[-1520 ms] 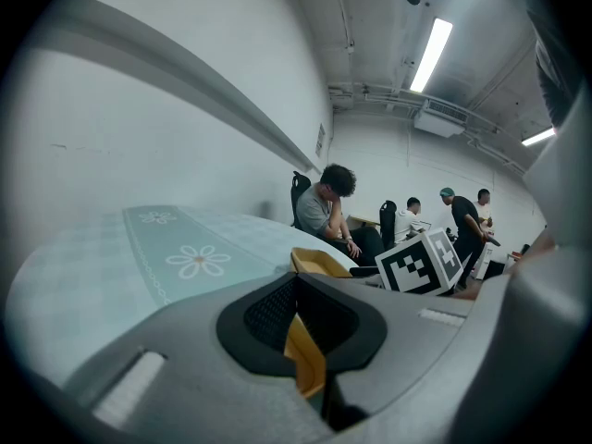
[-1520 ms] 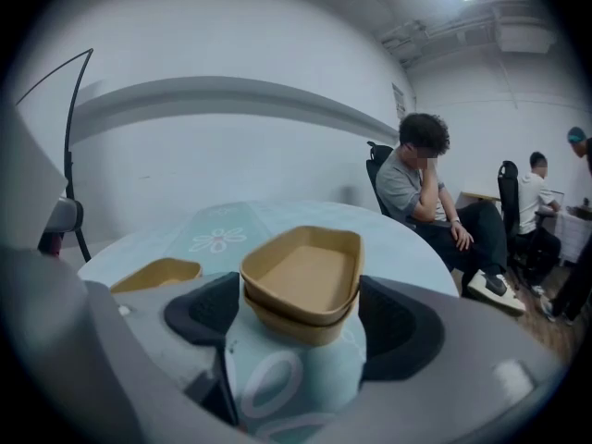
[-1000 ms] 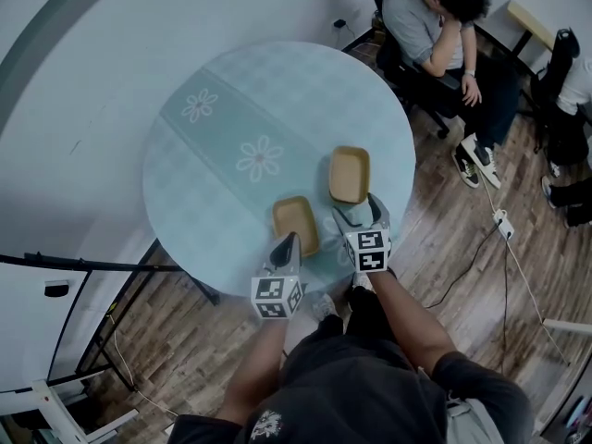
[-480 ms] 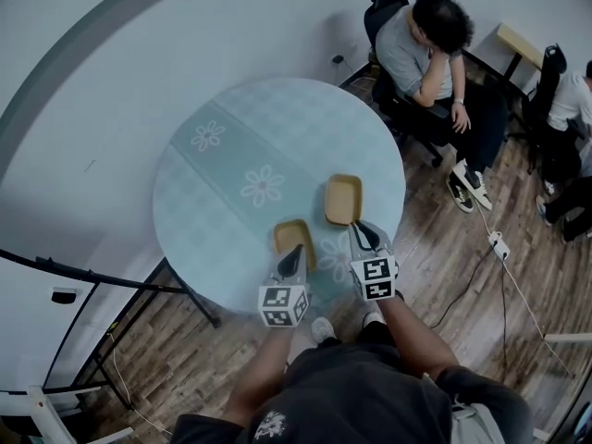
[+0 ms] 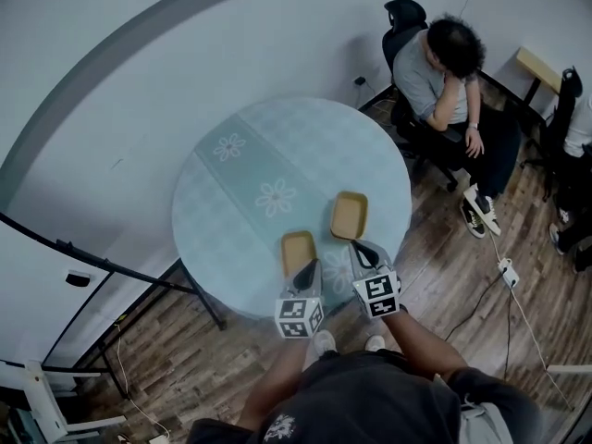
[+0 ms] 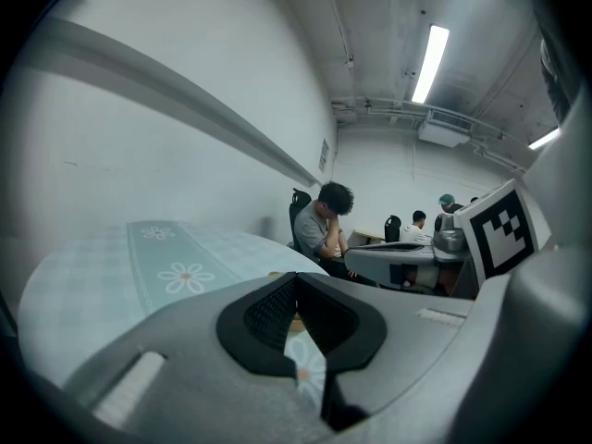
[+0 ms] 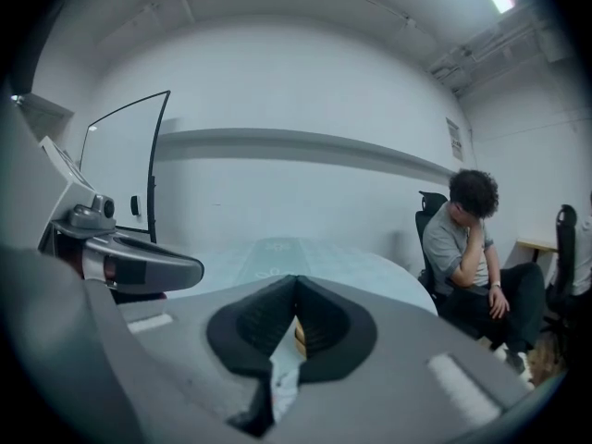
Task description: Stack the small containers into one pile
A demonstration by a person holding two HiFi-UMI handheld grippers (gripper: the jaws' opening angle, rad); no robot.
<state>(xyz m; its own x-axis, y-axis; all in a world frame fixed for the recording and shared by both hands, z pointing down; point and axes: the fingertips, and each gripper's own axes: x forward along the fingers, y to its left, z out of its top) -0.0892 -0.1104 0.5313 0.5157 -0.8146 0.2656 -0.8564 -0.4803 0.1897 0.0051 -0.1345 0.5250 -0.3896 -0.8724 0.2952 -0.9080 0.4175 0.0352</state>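
Note:
Two small tan containers lie apart on the round table (image 5: 231, 202), each with nothing in it. The left container (image 5: 298, 248) is near the table's front edge. The right container (image 5: 349, 215) lies a little farther back. My left gripper (image 5: 310, 267) is shut and empty, its tip just short of the left container. My right gripper (image 5: 362, 246) has just been closing with nothing between its jaws and is shut, a short way in front of the right container. In the left gripper view the left gripper (image 6: 296, 277) shows its pads together. A sliver of a tan container (image 7: 299, 335) shows behind the right gripper (image 7: 296, 279).
A person (image 5: 444, 72) sits in an office chair at the table's far right. A cable and power strip (image 5: 507, 271) lie on the wooden floor to the right. A dark stand (image 5: 102, 266) reaches toward the table from the left. A curved wall runs behind.
Both grippers have drawn back from the containers toward the table's near edge. The right gripper's jaws, open beside the right container a second ago, have closed empty. The containers have not moved.

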